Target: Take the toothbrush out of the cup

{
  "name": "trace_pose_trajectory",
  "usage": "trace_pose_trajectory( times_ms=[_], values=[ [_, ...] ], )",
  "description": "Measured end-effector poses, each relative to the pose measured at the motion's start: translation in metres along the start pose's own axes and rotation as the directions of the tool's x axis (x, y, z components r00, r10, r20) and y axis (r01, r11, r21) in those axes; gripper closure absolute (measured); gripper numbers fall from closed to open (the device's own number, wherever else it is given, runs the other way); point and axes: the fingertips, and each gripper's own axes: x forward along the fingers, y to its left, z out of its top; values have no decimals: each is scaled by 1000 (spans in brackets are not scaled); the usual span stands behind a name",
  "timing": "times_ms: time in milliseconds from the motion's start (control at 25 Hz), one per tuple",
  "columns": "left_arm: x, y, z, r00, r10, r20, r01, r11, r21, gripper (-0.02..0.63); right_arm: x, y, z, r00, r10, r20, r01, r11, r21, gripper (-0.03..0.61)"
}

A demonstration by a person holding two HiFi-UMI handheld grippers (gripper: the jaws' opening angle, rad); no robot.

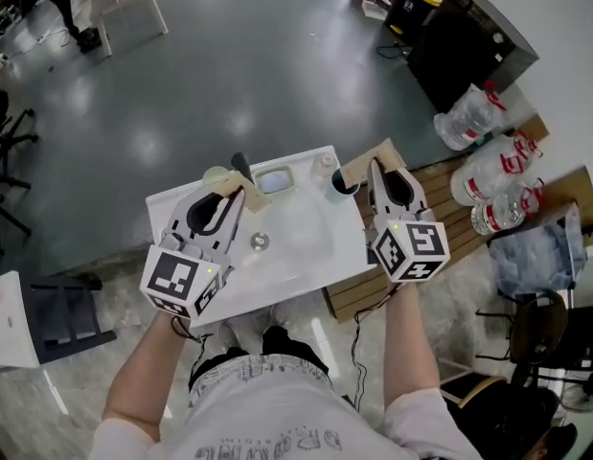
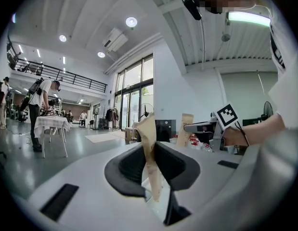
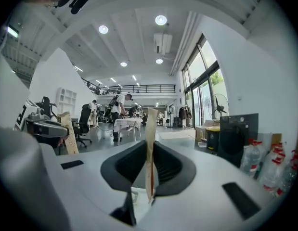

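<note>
1. Locating the task item: the toothbrush (image 1: 240, 164) stands in the pale green cup (image 1: 216, 174) at the far-left edge of the white tabletop (image 1: 296, 257). Its dark upper end projects above the rim.
2. Left hand-held gripper (image 1: 251, 196): tan jaws pressed together, empty, tips just beside the cup.
3. Right hand-held gripper (image 1: 358, 169): likewise closed and empty, near a dark cup (image 1: 342, 188).
4. Expected handling: light, stiff, slim and probably slippery. Grasp the exposed handle above the rim and lift straight up, because the light cup may tip.
</note>
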Motion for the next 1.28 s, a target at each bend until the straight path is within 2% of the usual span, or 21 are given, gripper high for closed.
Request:
trace_pose_trajectory(
  times_ms=[320, 520, 1280],
  values=[
    [-27, 19, 12, 999, 14, 28, -14, 1000, -2, 541, -14, 39, 22, 999, 24, 37, -23, 1000, -16, 522],
    [-53, 41, 17, 999, 39, 34, -39, 999, -6, 541, -13, 77, 28, 998, 52, 29, -51, 998, -25, 522],
    [-164, 111, 20, 984, 170, 53, -170, 985, -1, 541, 0, 219, 23, 971, 240, 11, -240, 970, -25, 522]
  ],
)
